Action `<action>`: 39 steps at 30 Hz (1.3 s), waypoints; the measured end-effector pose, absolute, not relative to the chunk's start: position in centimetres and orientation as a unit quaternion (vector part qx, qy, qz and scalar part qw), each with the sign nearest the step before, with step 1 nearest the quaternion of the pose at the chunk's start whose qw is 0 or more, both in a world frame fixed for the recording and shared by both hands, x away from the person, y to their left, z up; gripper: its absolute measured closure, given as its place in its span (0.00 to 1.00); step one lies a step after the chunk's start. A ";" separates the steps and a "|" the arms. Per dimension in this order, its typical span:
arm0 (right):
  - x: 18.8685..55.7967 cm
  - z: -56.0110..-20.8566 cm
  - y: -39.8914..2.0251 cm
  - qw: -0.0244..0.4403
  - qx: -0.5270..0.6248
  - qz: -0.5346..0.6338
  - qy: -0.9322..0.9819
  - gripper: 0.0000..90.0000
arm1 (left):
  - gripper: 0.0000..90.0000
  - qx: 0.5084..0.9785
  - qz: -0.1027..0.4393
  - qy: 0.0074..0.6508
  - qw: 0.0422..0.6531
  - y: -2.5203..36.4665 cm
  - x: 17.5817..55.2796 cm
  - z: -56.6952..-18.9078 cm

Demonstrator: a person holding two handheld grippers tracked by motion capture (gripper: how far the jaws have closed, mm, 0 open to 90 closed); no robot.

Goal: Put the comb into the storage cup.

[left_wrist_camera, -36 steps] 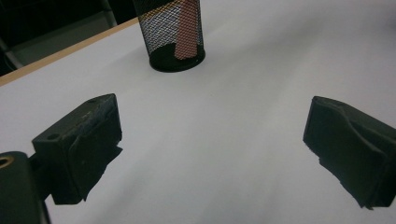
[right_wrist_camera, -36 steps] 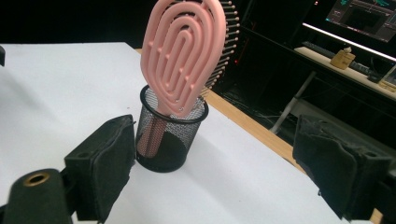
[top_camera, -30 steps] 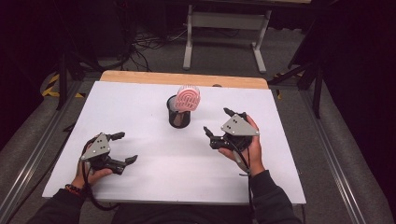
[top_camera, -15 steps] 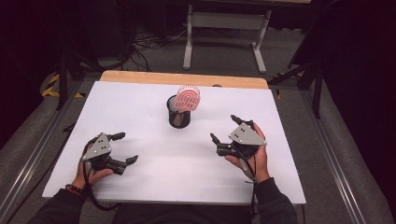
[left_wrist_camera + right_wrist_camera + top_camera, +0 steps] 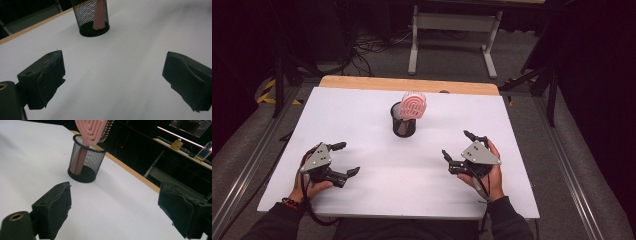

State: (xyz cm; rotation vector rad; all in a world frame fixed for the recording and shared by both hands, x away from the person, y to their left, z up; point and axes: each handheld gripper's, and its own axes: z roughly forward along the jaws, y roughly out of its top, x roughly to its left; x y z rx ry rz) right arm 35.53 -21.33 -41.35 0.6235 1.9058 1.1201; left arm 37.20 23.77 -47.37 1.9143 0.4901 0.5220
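A black wire-mesh cup (image 5: 404, 125) is seen upright on the white table (image 5: 362, 115), toward the far middle. A pink hairbrush (image 5: 413, 106) is stood in it handle down, the vented oval head sticking out above the rim and leaned slightly; the handle is seen through the mesh.

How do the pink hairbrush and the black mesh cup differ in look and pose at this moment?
The pink hairbrush is solid pink plastic with a looped head; the black mesh cup is see-through wire mesh. The black mesh cup stands upright on the white table, while the pink hairbrush leans inside it, handle down, head above the rim. Both are apart from the open left gripper and right gripper.
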 end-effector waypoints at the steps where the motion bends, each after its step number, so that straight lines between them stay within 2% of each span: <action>1: 35.5 -41.6 -21.4 0.407 0.247 0.445 0.758 0.13 | 0.06 0.800 0.217 0.205 0.521 23.8 37.2 -47.4; 27: 34.2 -46.0 -26.4 0.391 0.282 0.425 0.766 0.05 | 0.04 0.803 0.215 0.198 0.519 23.4 37.3 -47.5; 39: 34.0 -46.1 -27.0 0.381 0.288 0.445 0.757 0.04 | 0.03 0.803 0.222 0.198 0.516 23.2 37.0 -47.3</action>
